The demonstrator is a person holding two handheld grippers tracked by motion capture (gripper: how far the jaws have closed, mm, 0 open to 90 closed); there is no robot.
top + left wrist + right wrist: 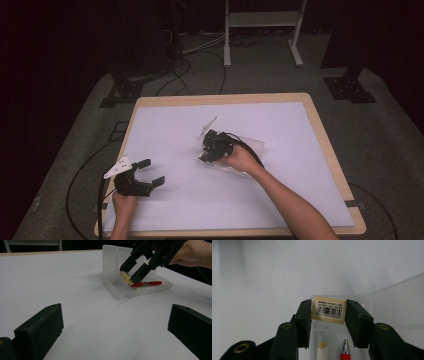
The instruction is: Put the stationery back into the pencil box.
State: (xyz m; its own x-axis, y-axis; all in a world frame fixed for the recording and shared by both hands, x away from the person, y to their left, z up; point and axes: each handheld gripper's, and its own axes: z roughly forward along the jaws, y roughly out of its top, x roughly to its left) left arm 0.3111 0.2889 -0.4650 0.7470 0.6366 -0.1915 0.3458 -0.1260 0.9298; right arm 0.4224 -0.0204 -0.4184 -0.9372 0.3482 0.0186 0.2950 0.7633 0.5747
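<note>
Two grippers in view: right gripper (328, 315) pinches a cream eraser (328, 309) over the open translucent case (140, 287), red pen (146, 284) inside. Left gripper (146, 172) rests spread on the desk (165, 125), well apart.

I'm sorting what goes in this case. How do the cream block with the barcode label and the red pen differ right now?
The cream block is clamped between the right gripper's jaws, above the case floor; the red pen lies flat in the tray, untouched. The block is short, squarish and pale, with a barcode label; the pen is long, thin and red with a silver tip. Both are within the open translucent case.
</note>
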